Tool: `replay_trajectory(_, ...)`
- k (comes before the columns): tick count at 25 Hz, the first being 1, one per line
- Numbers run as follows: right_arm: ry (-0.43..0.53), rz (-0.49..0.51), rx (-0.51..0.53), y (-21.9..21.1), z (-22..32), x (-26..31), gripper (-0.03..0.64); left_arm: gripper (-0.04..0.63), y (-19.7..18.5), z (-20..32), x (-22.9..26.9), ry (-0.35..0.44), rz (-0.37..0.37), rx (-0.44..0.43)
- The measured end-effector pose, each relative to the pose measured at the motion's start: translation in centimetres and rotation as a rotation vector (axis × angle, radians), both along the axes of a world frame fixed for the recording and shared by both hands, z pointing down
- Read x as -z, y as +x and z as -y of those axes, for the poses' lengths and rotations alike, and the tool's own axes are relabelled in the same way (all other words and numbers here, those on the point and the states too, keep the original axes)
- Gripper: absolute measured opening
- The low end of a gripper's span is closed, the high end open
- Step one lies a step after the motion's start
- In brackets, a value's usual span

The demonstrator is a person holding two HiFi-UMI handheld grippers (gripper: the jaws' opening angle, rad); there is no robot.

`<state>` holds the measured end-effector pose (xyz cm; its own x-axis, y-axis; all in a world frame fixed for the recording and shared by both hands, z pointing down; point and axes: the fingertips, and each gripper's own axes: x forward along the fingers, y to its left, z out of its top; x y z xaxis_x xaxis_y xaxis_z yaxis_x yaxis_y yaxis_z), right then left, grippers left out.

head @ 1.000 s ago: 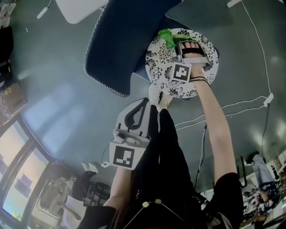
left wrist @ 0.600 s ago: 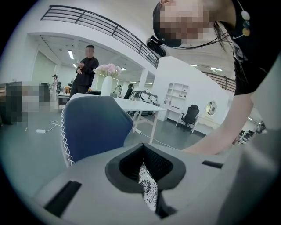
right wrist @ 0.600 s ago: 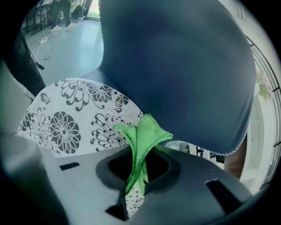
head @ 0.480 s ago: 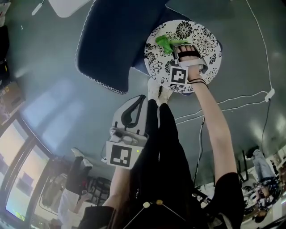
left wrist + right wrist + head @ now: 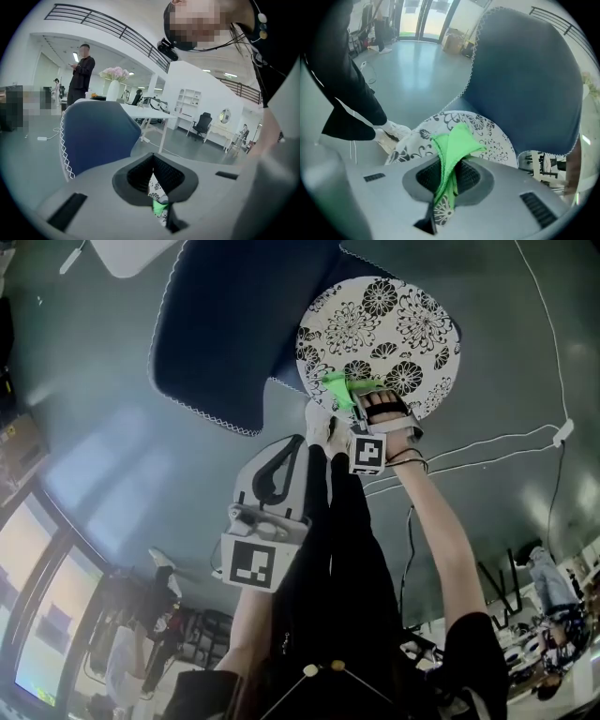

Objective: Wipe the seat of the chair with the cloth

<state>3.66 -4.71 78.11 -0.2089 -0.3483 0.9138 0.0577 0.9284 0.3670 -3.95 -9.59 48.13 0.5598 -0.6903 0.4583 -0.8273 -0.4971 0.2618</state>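
The chair has a round white seat (image 5: 394,334) with a black flower print and a dark blue back (image 5: 234,324). My right gripper (image 5: 359,401) is at the seat's near edge, shut on a green cloth (image 5: 339,387) that lies against the seat. In the right gripper view the cloth (image 5: 457,140) sticks out from between the jaws over the seat (image 5: 494,138), with the back (image 5: 525,79) behind. My left gripper (image 5: 274,486) hangs beside the person's leg, away from the chair, jaws together and empty. Its own view shows the back (image 5: 96,136) and a sliver of cloth (image 5: 160,207).
The person's white shoes (image 5: 325,427) stand on the grey floor against the seat's near edge. A white cable (image 5: 487,460) runs over the floor at the right. A white table (image 5: 131,254) is at the top left. A person (image 5: 82,70) stands far behind the chair.
My right gripper has dragged the green cloth across the seat from its far side to its near edge, toward the person. The left gripper has stayed put.
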Motion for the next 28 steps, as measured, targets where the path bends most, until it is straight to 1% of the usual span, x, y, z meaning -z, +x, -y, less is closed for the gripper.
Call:
replay_trajectory(2, -0.051, -0.001, 0.015, 0.2, -2.5, -0.3, 0.051, 0.005, 0.1, 0.0, 0.0, 0.002, -0.002, -0.002)
replay_trajectory(3, -0.085, 0.005, 0.038, 0.1, -3.9, -0.4, 0.051, 0.005, 0.2, 0.0, 0.0, 0.002, -0.002, -0.003)
replay_trajectory(5, -0.151, 0.017, 0.112, -0.2, -6.7, -0.6, 0.051, 0.006, 0.2, 0.0, 0.0, 0.0, -0.004, -0.002)
replay_trajectory(6, -0.168, 0.018, 0.15, -0.3, -7.7, -0.6, 0.051, 0.005, 0.1, 0.0, -0.1, -0.001, -0.005, -0.001)
replay_trajectory(8, -0.162, 0.012, 0.193, -0.3, -8.5, -0.4, 0.051, 0.005, 0.1, 0.0, -0.1, -0.001, -0.006, -0.002)
replay_trajectory(10, -0.138, 0.014, 0.169, 0.0, -7.5, 0.2, 0.051, 0.005, 0.3, 0.0, -0.1, 0.0, -0.007, -0.007)
replay_trajectory(13, -0.103, 0.01, 0.07, 1.3, -3.5, 1.6, 0.051, 0.005, 0.4, 0.0, -0.2, -0.003, -0.008, -0.01)
replay_trajectory(18, 0.057, -0.045, -0.054, 5.4, 6.0, 3.1, 0.051, 0.005, 0.7, -0.1, -0.2, -0.008, -0.006, -0.017)
replay_trajectory(22, 0.188, -0.073, -0.116, 8.7, 13.3, 3.7, 0.051, 0.005, 0.9, 0.3, 0.1, 0.005, -0.001, -0.026)
replay_trajectory(26, 0.263, -0.128, -0.137, 11.4, 18.3, 3.7, 0.051, 0.005, 0.9, 0.6, 0.0, 0.012, -0.003, -0.026)
replay_trajectory(28, 0.302, -0.169, -0.186, 13.1, 20.6, 3.7, 0.051, 0.005, 1.0, 0.6, 0.0, 0.008, 0.0, -0.031)
